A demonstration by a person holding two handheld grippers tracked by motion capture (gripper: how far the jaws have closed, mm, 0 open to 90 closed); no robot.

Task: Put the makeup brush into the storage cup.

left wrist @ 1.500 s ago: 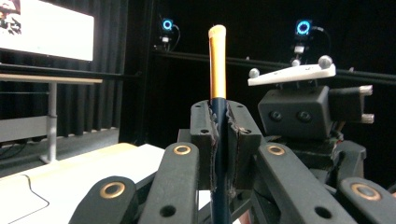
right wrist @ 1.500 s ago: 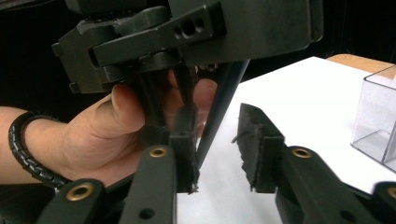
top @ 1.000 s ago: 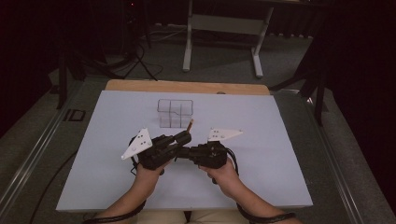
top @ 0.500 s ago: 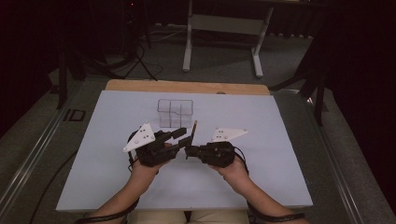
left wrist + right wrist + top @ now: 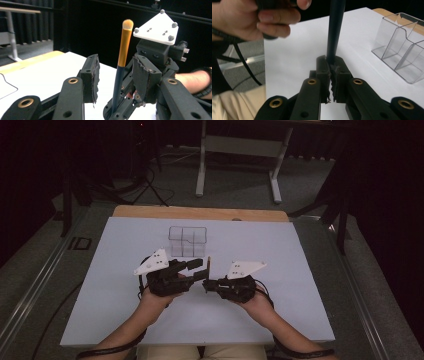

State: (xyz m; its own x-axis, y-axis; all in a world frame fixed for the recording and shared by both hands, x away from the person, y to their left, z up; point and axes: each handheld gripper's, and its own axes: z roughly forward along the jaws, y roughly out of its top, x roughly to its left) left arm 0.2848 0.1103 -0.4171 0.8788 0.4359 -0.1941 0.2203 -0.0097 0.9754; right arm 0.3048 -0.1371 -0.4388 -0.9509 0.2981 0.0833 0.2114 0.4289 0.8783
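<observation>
My right gripper (image 5: 206, 285) is clamped tight on the dark lower handle of a makeup brush (image 5: 208, 268); in the right gripper view the handle (image 5: 335, 30) rises straight up from between my closed pads (image 5: 322, 72), pinched near its bottom end; the brush stands roughly upright above the white tabletop (image 5: 300, 255), well in from every edge, a little nearer the near edge than the far one, and about midway between the left and right edges; in the left gripper view I see it (image 5: 124, 50) with a dark blue lower shaft, an orange upper part and a pale bristle tip at the top; my left gripper (image 5: 199, 269) has just been opening, and its jaws now stand partly apart on either side of the brush without pressing it; one pad (image 5: 93, 75) is clear of the shaft with white table showing between them, and the other sits just beside it on the far side; my two grippers face each other almost nose to nose over the middle of the tabletop; a clear plastic organiser (image 5: 188, 241) with several compartments stands beyond them, toward the far edge, near but apart from the brush; a wooden strip (image 5: 200, 213) runs along the far edge of the tabletop.
</observation>
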